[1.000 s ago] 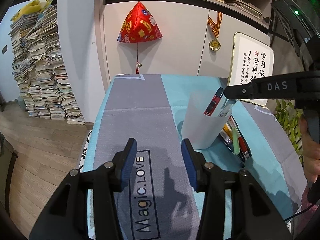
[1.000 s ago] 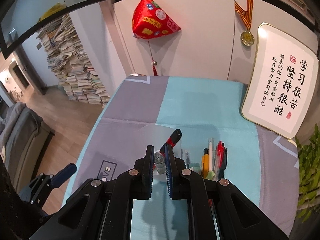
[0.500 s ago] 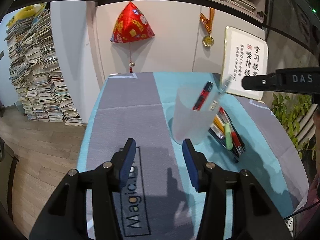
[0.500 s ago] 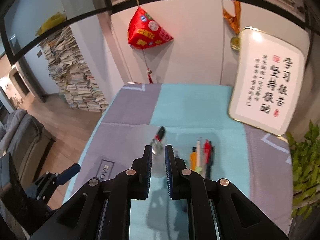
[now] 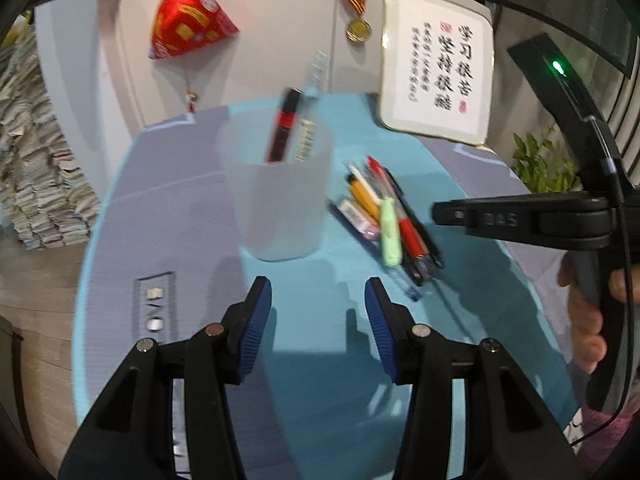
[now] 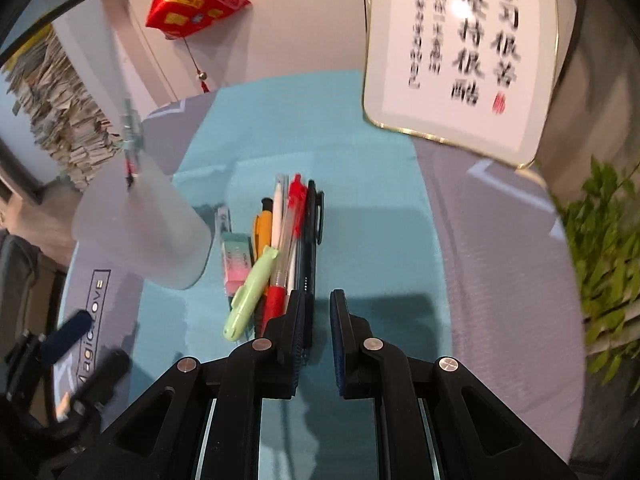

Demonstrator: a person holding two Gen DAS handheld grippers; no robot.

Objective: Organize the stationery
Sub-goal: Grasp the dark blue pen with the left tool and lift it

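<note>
Beside the frosted cup [image 6: 140, 232], the right gripper [image 6: 316, 320], fingers nearly together and empty, lines up with the pens [image 6: 296, 240]; left gripper [image 5: 318, 320] spread, empty.

A frosted translucent cup [image 5: 280, 204] stands upright on the teal-and-grey table [image 5: 312, 360]. Two pens lean inside it: a red-and-black one [image 5: 283, 126] and a clear one [image 5: 310, 116], both sticking out above the rim. Just beside the cup lies a tight row of stationery: a pink-and-green eraser [image 6: 236, 262], a pale green highlighter [image 6: 252, 294] lying slantwise across the others, an orange pen [image 6: 263, 228], a white pen [image 6: 277, 216], a clear pen with a red cap [image 6: 286, 240] and a dark pen [image 6: 311, 240].
</note>
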